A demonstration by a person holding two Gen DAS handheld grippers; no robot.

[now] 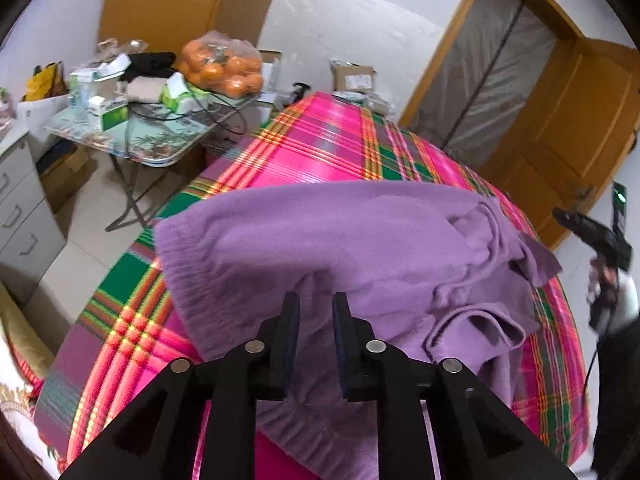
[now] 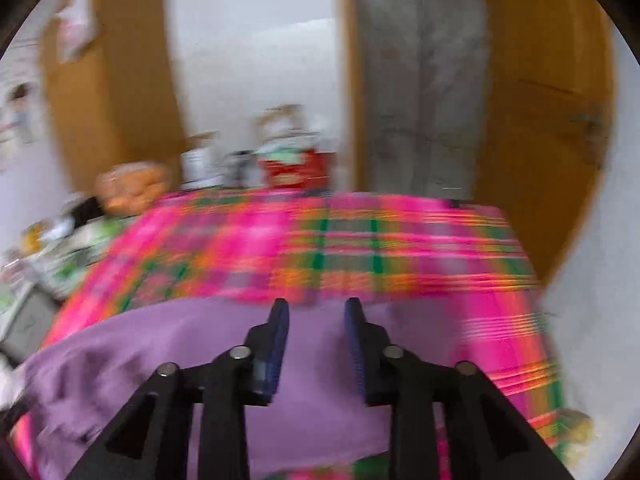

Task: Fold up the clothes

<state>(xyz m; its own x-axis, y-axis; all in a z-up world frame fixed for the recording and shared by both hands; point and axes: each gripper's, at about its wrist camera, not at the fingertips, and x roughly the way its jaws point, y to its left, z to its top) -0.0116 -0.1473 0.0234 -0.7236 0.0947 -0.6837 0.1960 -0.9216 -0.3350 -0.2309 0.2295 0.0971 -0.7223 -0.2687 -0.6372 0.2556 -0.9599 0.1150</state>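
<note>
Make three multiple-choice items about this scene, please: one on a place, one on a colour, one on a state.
1. Where does the sweater lie?
A. on the plaid cloth
B. on the floor
C. on the folding table

2. What colour is the sweater?
A. green
B. purple
C. white

3. How do the fingers of the left gripper stand?
A. shut on a sleeve
B. shut on nothing
C. apart, holding nothing

Key:
1 A: the sweater is spread on the pink and green plaid cloth, while the folding table stands beside it with a bag of oranges.
2 B: its knit is purple in both views.
3 C: the left gripper shows a gap between its fingers with the sweater seen through it, nothing pinched; the right gripper is likewise open.
</note>
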